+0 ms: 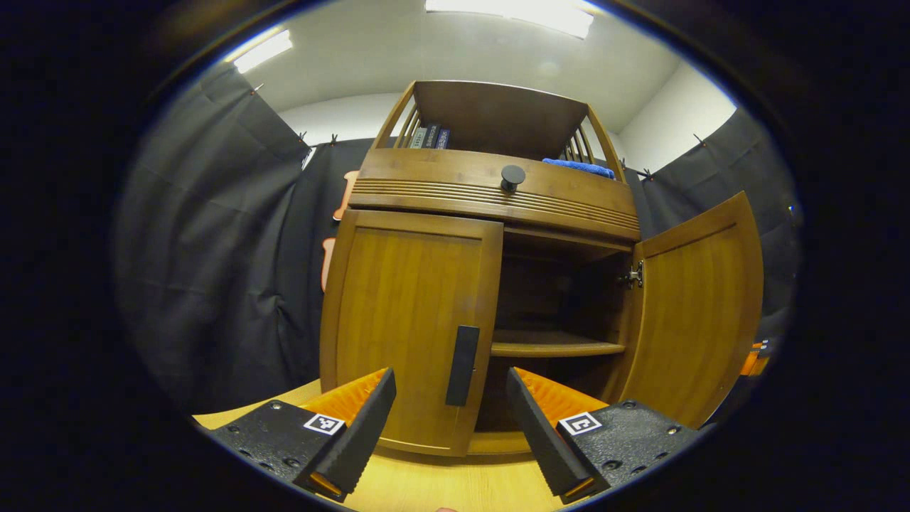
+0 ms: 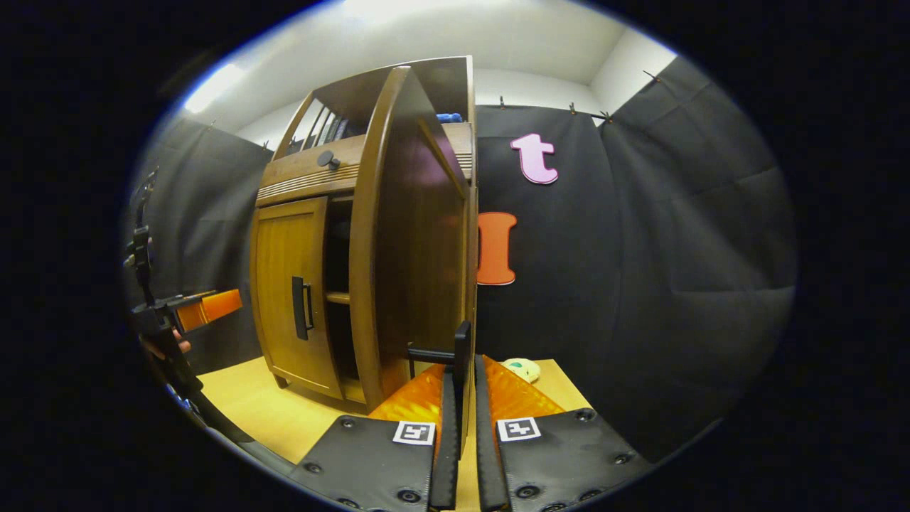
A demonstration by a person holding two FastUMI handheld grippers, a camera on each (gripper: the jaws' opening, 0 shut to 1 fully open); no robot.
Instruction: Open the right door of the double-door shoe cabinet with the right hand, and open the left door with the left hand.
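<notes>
On the wood tabletop point(image 1: 455, 491) sits the shoe cabinet point(image 1: 490, 192), right door point(image 1: 700, 306) already swung wide, left door point(image 1: 409, 327) shut flush with its dark vertical left handle point(image 1: 463, 365) on the inner edge. Right gripper point(image 2: 462, 398) has its fingers closed together on the right handle point(image 2: 462, 355), both pressing the bar from either side; that door stands edge-on in the right gripper view, well out from the cabinet. Left gripper point(image 1: 448, 419) has fingers spread apart, holding nothing, levelled at the left door with the left handle sitting just above and between the tips but not touching. My read: doors are rigid hinged wood panels, moderately light, should swing on a fixed arc with little resistance past any catch; handle is a stiff bar standing off the panel, likely smooth, so pinch it across mid-height, square-on, to avoid sliding along it. Pull must follow the arc around the outer hinge, not straight back, else the grip twists off. Cabinet looks heavy enough not to drag, can't confirm. In the right gripper view the left gripper and the hand point(image 2: 167, 346) holding it show far off at the left edge, pointed toward the cabinet front. Remaining step, I'd say: advance left, close on handle, swing out.
</notes>
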